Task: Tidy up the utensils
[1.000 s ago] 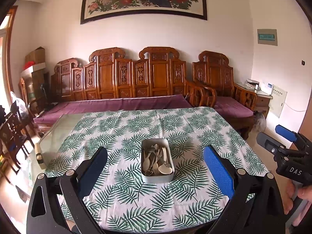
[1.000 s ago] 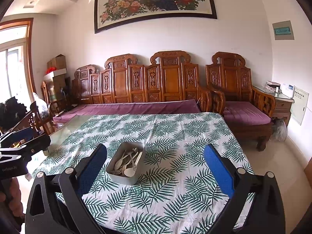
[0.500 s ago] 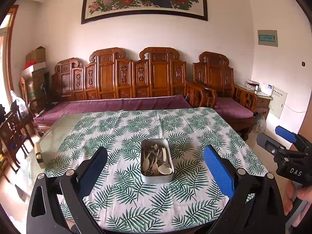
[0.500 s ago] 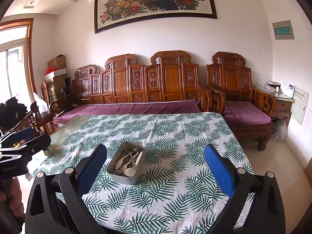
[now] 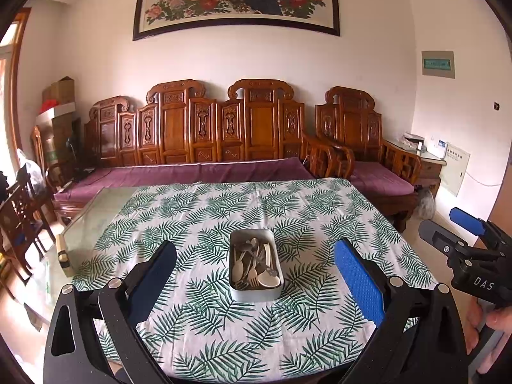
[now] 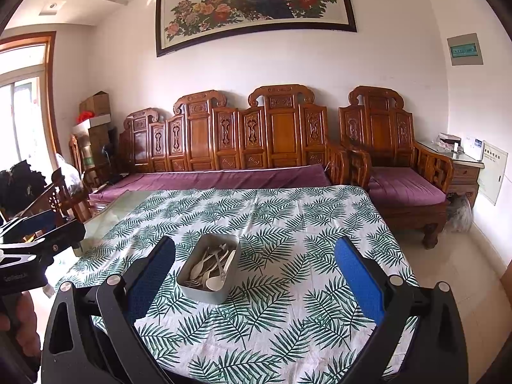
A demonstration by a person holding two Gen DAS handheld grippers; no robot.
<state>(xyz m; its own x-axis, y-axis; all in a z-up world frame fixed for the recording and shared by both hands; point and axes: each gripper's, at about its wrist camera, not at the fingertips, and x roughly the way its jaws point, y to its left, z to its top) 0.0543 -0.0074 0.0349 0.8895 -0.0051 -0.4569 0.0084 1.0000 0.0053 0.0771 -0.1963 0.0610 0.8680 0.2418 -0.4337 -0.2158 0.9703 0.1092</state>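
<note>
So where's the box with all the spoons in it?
The metal tin of spoons and forks sits on the leaf-print tablecloth, near the table's front edge. In the left wrist view it lies midway between the open fingers; in the right wrist view it is nearer the left finger.

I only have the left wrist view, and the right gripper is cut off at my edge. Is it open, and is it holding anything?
Observer: The right gripper is wide open, with nothing between its pads.
Operator: Where does the tin sit for it?
Observer: The tin lies left of its centre, close to its left finger.
Operator: What holds my own gripper?
Observer: A hand is wrapped round the handle of the left gripper.
</note>
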